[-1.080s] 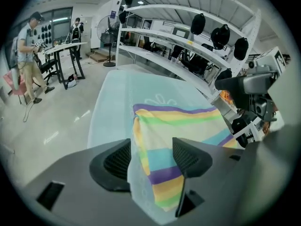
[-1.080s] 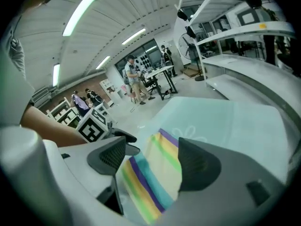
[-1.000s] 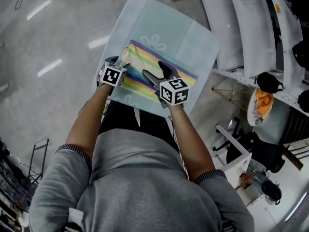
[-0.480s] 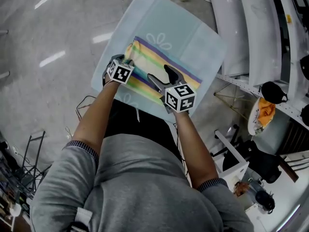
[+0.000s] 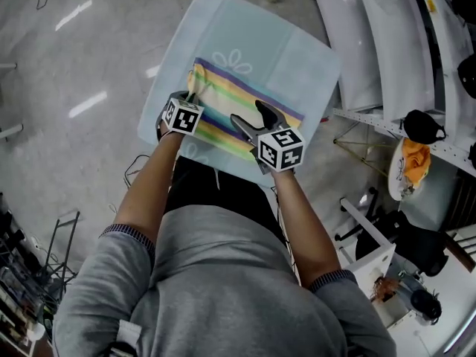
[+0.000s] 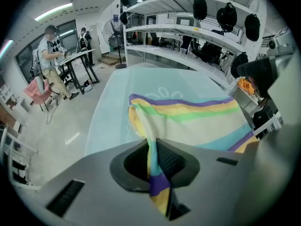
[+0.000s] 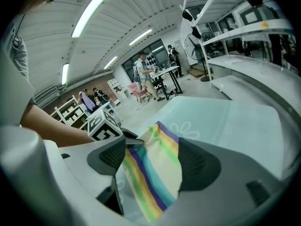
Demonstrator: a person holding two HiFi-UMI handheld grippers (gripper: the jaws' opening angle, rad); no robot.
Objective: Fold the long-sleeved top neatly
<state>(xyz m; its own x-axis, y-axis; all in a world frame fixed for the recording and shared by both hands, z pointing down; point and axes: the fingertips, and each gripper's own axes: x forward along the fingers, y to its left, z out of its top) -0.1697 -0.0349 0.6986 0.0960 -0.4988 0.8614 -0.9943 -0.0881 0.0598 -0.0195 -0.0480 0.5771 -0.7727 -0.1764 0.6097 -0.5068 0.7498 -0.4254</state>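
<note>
Left gripper view: left gripper point(image 6: 154, 149) just closed, pinching top point(image 6: 197, 121); right gripper point(image 7: 153, 150) spread

Place: we were in a large open workshop or lab hall.
Floor: we saw polished grey floor point(image 5: 74, 50) with loose cables point(image 5: 134, 171).
Ceiling: we noted long strip lights point(image 7: 91, 11).
Furnishing: we saw white shelves point(image 6: 178, 30) and a standing fan point(image 6: 109, 32).
People: we saw a person point(image 6: 48, 46) at a tall desk point(image 6: 80, 54).
</note>
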